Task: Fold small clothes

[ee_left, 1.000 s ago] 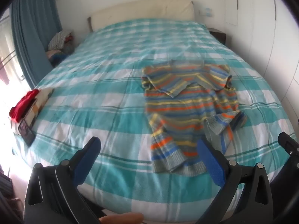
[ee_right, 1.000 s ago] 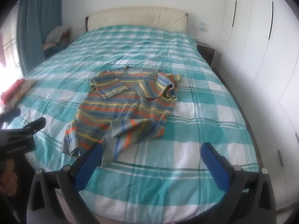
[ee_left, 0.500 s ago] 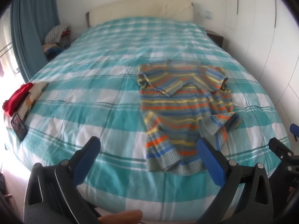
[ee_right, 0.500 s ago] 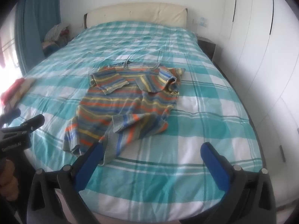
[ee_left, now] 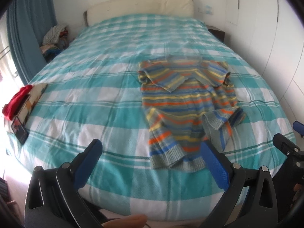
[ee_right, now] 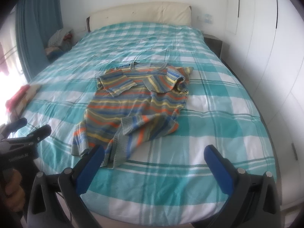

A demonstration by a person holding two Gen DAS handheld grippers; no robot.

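A wide bed (ee_left: 117,87) covered by a teal-and-white checked sheet filled the space ahead of both tongs, with a cream padded headboard (ee_left: 140,5) at its far end against a white wall. Far off to the left of the tongs hung a blue curtain (ee_left: 28,30), and beside it, near the head of the bed, sat a loose heap of clothes (ee_left: 55,38). White wardrobe doors (ee_right: 266,38) ran down the right side of the room, with a dark bedside table (ee_right: 212,41) just before them. The left gripper (ee_left: 150,159) hung over the near edge of the bed with its blue-padded jaws spread wide and nothing between them; the right gripper (ee_right: 154,161) was likewise spread wide and empty. The striped sweater (ee_left: 186,102) lay on the sheet ahead of the left gripper and a little to its right, its hem close beyond the right fingertip; from the right gripper it lay ahead and to the left, the hem just beyond the left fingertip. It was knitted in bands of orange, blue, yellow and grey-green, and both sleeves were folded inward across the chest. One lower corner was turned up and rumpled, showing a grey ribbed edge. Well off to the left of the left gripper, at the bed's edge, a red cloth (ee_left: 16,100) rested on a flat patterned stack. Blur hid finer detail.
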